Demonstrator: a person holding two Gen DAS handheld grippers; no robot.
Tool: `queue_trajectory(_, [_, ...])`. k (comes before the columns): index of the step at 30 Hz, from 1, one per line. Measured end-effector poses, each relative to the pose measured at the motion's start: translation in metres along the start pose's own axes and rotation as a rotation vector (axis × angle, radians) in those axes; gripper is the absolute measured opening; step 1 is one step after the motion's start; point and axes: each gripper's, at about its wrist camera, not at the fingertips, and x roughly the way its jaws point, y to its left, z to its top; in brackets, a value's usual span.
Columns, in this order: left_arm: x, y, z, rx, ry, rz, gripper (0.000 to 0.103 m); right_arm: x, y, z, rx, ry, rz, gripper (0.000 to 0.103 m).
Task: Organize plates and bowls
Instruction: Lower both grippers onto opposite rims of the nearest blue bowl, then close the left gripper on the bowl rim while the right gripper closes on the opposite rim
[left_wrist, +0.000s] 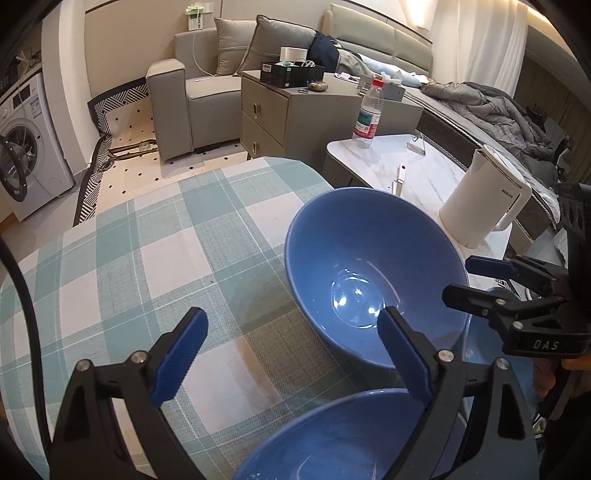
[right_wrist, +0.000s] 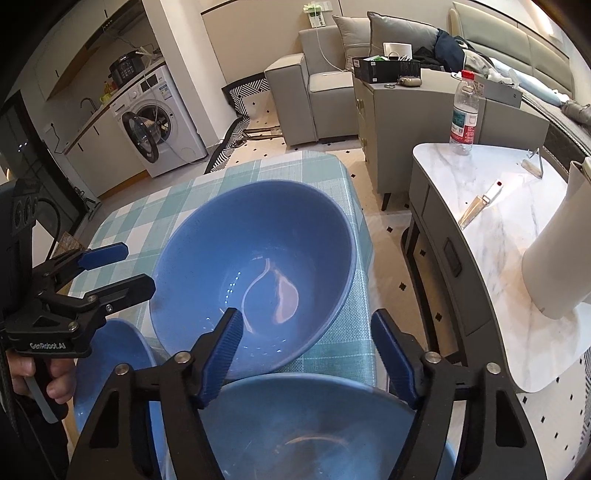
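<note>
A large blue bowl (left_wrist: 373, 273) (right_wrist: 255, 273) rests on the checked tablecloth (left_wrist: 147, 258) (right_wrist: 140, 218) near the table's right edge. A second blue bowl (left_wrist: 332, 439) (right_wrist: 96, 369) lies close under my left gripper (left_wrist: 295, 358), which is open and empty. A third blue dish (right_wrist: 314, 424) lies directly under my right gripper (right_wrist: 310, 358), also open and empty. Each gripper shows in the other's view: the right one (left_wrist: 458, 280) beside the large bowl's right rim, the left one (right_wrist: 136, 269) beside its left rim. Neither touches the bowl.
A marble side table (left_wrist: 424, 177) (right_wrist: 498, 229) stands to the right with a white kettle (left_wrist: 484, 199) (right_wrist: 554, 258), a water bottle (left_wrist: 367, 110) (right_wrist: 463, 114) and a small knife (right_wrist: 480, 203). A grey cabinet (left_wrist: 280, 114), armchair and washing machine (right_wrist: 159, 125) stand beyond.
</note>
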Motion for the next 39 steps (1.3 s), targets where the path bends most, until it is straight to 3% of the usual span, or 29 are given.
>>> queue_trajectory(5, [0.003,-0.008,-0.002,0.042,0.001,0.006,0.091,0.000,-0.001,0.001,0.005,0.006,-0.003,0.069])
queue_trajectory(11, [0.014,-0.008,-0.002,0.044,0.042,0.009,0.069,0.005,-0.004,0.001,0.008,0.031,0.003,0.066])
queue_trajectory(19, [0.020,-0.007,-0.003,0.028,0.070,0.003,0.064,0.006,-0.006,0.000,0.012,0.033,0.012,0.064])
queue_trajectory(27, [0.022,-0.008,-0.002,0.022,0.078,-0.026,0.044,0.006,-0.005,0.000,0.000,0.033,0.007,0.047])
queue_trajectory(35, [0.021,-0.013,-0.001,0.042,0.072,-0.041,0.028,0.006,0.003,0.001,-0.027,0.032,0.015,0.041])
queue_trajectory(39, [0.021,-0.015,0.000,0.053,0.071,-0.035,0.027,0.005,0.005,0.001,-0.034,0.030,0.012,0.040])
